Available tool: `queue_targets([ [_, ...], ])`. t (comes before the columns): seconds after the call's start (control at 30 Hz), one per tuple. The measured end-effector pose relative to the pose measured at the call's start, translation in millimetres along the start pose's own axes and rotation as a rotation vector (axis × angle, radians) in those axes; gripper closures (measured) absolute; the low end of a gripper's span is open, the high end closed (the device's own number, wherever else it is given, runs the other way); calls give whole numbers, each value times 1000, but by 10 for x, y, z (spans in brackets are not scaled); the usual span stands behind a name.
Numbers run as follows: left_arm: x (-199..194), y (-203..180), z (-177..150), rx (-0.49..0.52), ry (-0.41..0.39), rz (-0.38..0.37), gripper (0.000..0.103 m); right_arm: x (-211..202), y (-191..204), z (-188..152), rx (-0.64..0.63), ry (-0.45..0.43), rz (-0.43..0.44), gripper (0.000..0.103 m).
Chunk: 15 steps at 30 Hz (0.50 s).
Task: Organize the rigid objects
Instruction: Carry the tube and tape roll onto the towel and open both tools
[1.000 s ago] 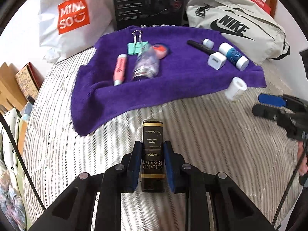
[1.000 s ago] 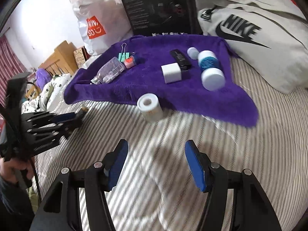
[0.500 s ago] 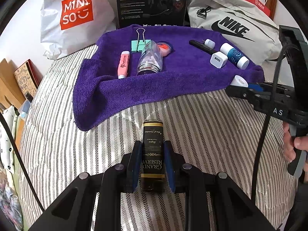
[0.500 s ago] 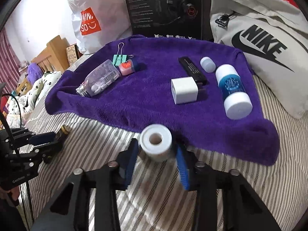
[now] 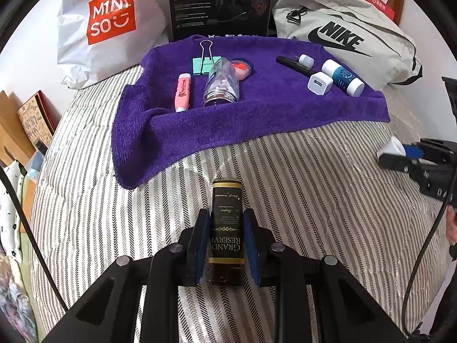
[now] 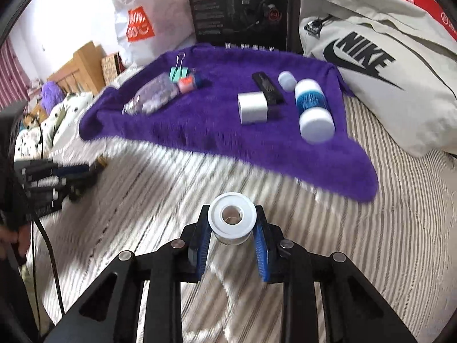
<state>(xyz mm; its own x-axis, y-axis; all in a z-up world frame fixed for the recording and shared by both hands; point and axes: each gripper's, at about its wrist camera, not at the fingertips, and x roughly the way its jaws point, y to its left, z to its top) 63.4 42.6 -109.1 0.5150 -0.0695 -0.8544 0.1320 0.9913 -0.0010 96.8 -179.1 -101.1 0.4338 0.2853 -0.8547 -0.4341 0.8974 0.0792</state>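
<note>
My left gripper [image 5: 226, 225] is shut on a small black bottle [image 5: 226, 214] with a gold "Grand Reserve" label, held over the striped bedcover. My right gripper [image 6: 232, 223] is shut on a white tape roll [image 6: 231, 217] and holds it above the bedcover; the roll also shows at the right edge of the left wrist view [image 5: 391, 147]. A purple towel [image 5: 257, 114] carries a pink marker [image 5: 182, 91], a clear pill bottle [image 5: 221, 85], a green binder clip [image 5: 204, 63], a white charger cube [image 5: 319, 83] and a blue-and-white bottle [image 5: 342, 77].
A Miniso bag [image 5: 111, 23], a black box [image 5: 220, 3] and a Nike bag [image 5: 342, 34] stand behind the towel. A black stick [image 5: 294, 64], a small white cap [image 5: 305, 60] and a pink round tin [image 5: 242, 67] lie on the towel. The bed's left edge drops to wooden furniture [image 6: 77, 68].
My right gripper closed on the white tape roll beside the towel and drew it back, off the bedcover. My left gripper kept hold of the black bottle.
</note>
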Motion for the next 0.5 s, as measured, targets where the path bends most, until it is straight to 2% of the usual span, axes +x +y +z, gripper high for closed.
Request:
queue_targets([
  [0.1,19,-20,16,0,-9,7,79,56,24,-69,-11,19,-3,75],
  [0.33,-4,3,27,-21,13,-9,80,19,0,-63,7,-1,18,75],
  [0.5,-135,-6,49,-16,-9,-7,80,-40,-49,-86,15,-12,26,75],
])
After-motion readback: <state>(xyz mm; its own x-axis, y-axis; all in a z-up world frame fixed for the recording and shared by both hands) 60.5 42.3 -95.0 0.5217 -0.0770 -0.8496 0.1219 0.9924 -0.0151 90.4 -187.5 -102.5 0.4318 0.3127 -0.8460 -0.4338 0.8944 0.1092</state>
